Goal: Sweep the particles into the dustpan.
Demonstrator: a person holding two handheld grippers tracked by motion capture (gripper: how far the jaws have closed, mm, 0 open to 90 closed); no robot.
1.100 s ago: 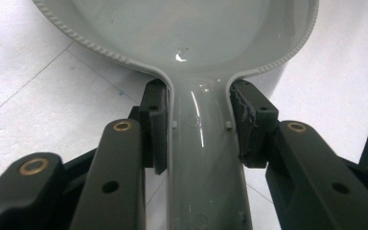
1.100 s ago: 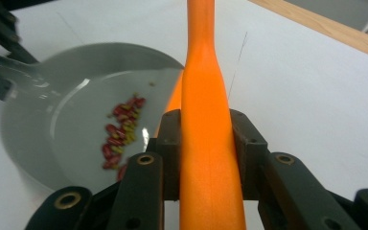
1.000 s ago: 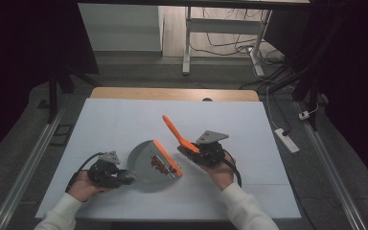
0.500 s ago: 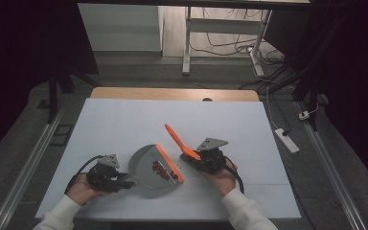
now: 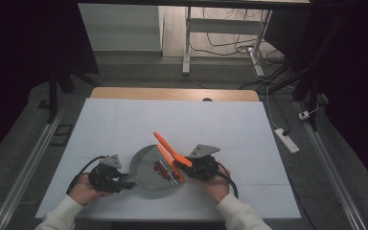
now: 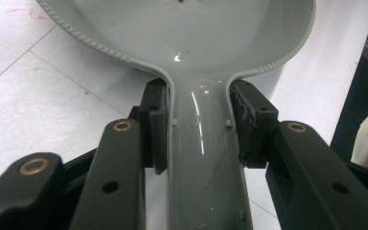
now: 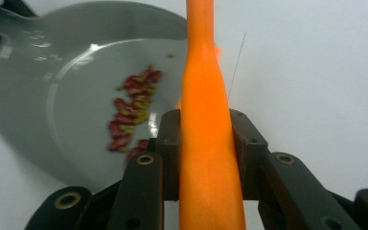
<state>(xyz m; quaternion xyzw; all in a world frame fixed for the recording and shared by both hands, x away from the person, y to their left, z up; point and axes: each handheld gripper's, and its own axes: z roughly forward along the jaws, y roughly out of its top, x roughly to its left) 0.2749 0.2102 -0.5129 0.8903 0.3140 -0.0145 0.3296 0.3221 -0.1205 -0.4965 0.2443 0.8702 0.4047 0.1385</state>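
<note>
Both grippers were clenched: the left gripper [image 6: 199, 124] grasped the grey dustpan's [image 5: 146, 167] handle, the right gripper [image 7: 206, 143] an orange brush [image 5: 170, 149] at the dustpan's right edge (bristles hidden). Red and greenish bits [image 7: 132, 115] lay inside the dustpan.

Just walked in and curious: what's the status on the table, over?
Left tongs clamped on grey dustpan handle. Right tongs clamped on orange brush handle. Red and green bits in the pan. Nothing in the way.
</note>
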